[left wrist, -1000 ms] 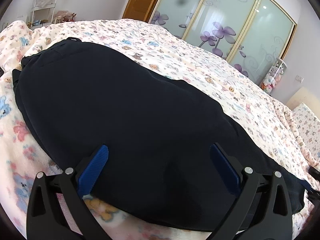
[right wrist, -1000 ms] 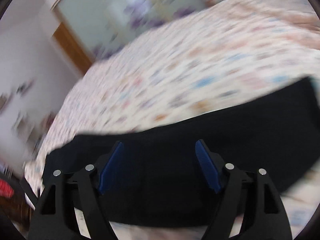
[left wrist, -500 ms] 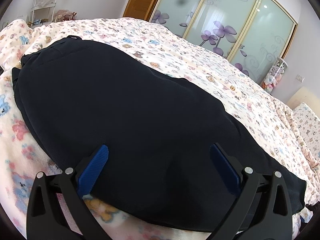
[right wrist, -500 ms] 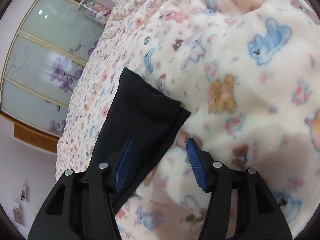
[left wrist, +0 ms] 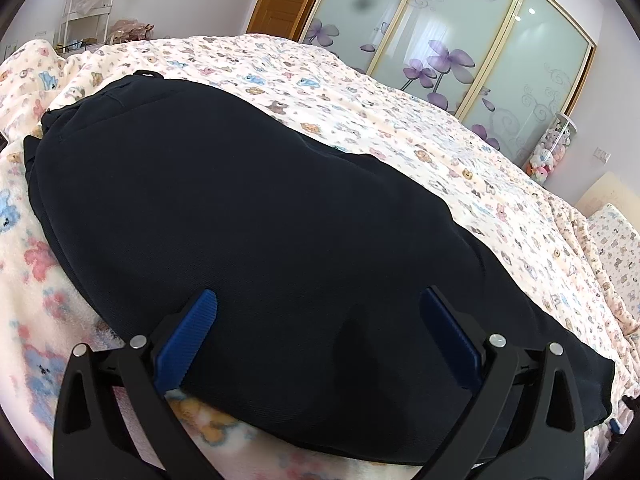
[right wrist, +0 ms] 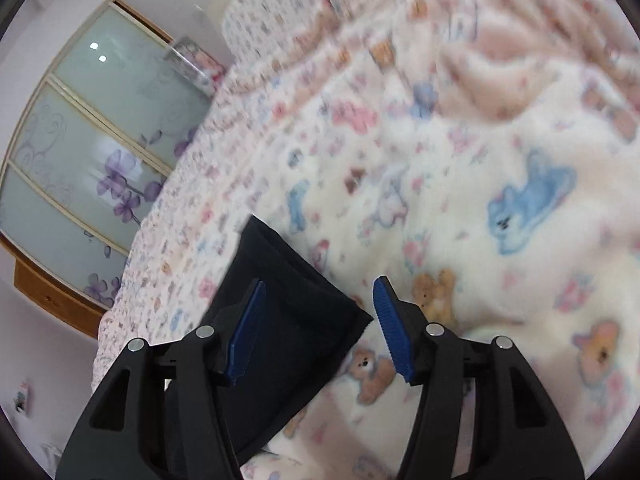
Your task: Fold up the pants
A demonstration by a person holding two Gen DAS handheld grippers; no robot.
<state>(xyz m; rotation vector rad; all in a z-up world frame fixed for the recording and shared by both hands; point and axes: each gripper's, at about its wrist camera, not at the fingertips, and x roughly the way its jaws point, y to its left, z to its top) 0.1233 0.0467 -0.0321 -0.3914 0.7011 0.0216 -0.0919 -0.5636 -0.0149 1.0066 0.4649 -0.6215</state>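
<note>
Dark navy pants [left wrist: 248, 208] lie flat on the bed, waistband at the far left, legs running to the lower right. My left gripper [left wrist: 318, 306] is open and empty, hovering low over the near edge of the pants around mid-length. In the right wrist view the leg cuff end of the pants [right wrist: 292, 304] lies on the blanket. My right gripper [right wrist: 318, 292] is open and empty just above the cuff's corner, its left finger over the fabric and its right finger over the blanket.
The bed is covered by a cream blanket with a teddy-bear print [left wrist: 440, 136] [right wrist: 500, 200]. Sliding wardrobe doors with purple flowers [left wrist: 440, 40] stand behind the bed. A white shelf rack [left wrist: 86, 4] is at the far left, a pillow [left wrist: 616, 248] at the right.
My right gripper swung from the middle of the pants to the cuff end and came closer to it. The left gripper has stayed still over the pants.
</note>
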